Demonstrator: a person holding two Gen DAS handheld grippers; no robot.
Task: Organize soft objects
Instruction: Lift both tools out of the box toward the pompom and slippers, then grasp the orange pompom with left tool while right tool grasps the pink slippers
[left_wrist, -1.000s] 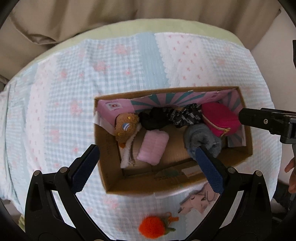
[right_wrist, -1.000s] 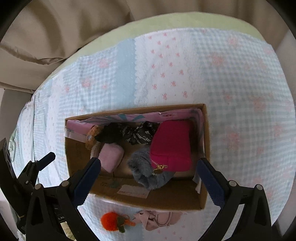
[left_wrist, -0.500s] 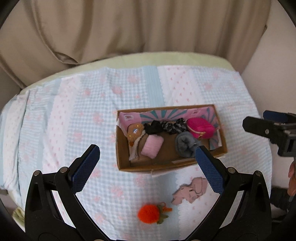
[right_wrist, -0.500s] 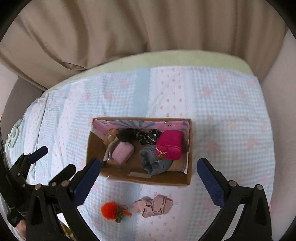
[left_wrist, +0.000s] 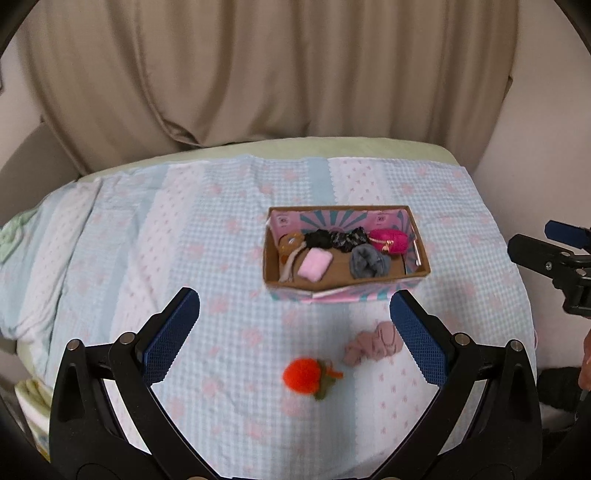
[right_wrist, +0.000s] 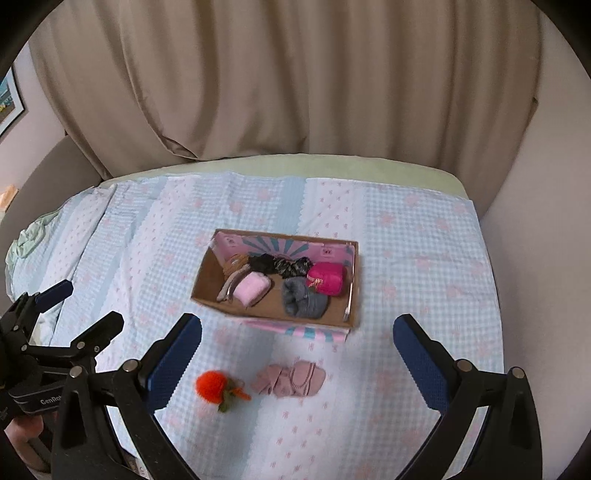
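A cardboard box sits on the bed and holds several soft things: a magenta pouch, a grey roll, a pale pink pad, black scrunchies and a tan plush. An orange fuzzy fruit and a dusty pink cloth piece lie on the blanket in front of the box. My left gripper is open and empty above them. My right gripper is open and empty, above the pink cloth.
A blue and pink checked blanket covers the bed. Beige curtains hang behind it. A wall stands at the right. The blanket's left edge is rumpled.
Both grippers have pulled back and up from the box. It now looks small and far, and the orange fruit and pink cloth are in full view.
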